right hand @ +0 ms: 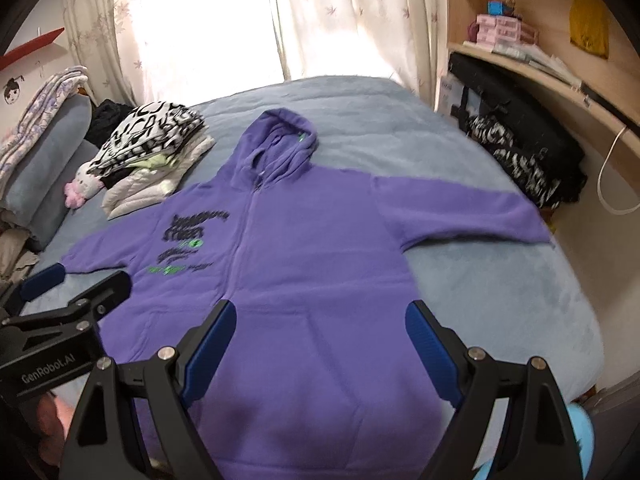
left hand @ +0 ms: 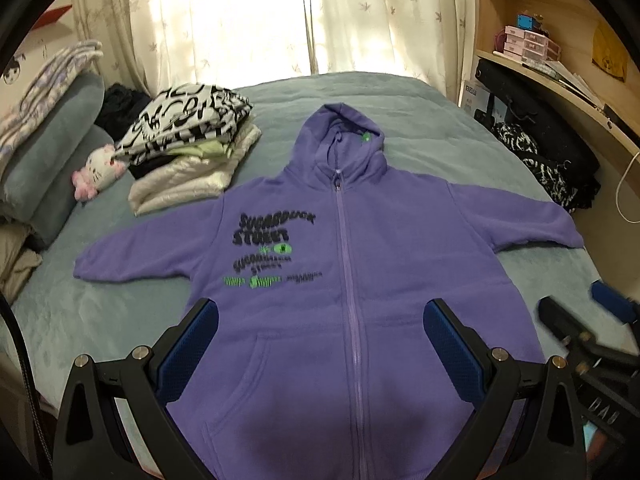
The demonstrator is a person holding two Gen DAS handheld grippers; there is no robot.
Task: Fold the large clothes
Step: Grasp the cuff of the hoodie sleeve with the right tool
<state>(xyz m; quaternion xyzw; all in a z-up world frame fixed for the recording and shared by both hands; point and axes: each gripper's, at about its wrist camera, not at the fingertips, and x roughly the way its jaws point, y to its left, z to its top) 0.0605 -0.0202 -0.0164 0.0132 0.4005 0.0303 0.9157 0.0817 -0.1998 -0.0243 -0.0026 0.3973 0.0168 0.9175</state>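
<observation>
Purple hoodie (left hand: 360, 248) flat on bed (left hand: 420, 104) (zipped, unfolded).

Hoodie (left hand: 304, 280) hem cut off below; chest print (right hand: 188, 240) blurred.

Daylight blows out the curtains (left hand: 248, 20) behind the bed — glare there, soft shadows below; fisheye edges bend and darken — right view slightly blurred.

The purple hoodie (left hand: 360, 280) reads "STREET" in black; the left gripper (right hand: 76, 284) body reads "GenRobot.AI"
</observation>
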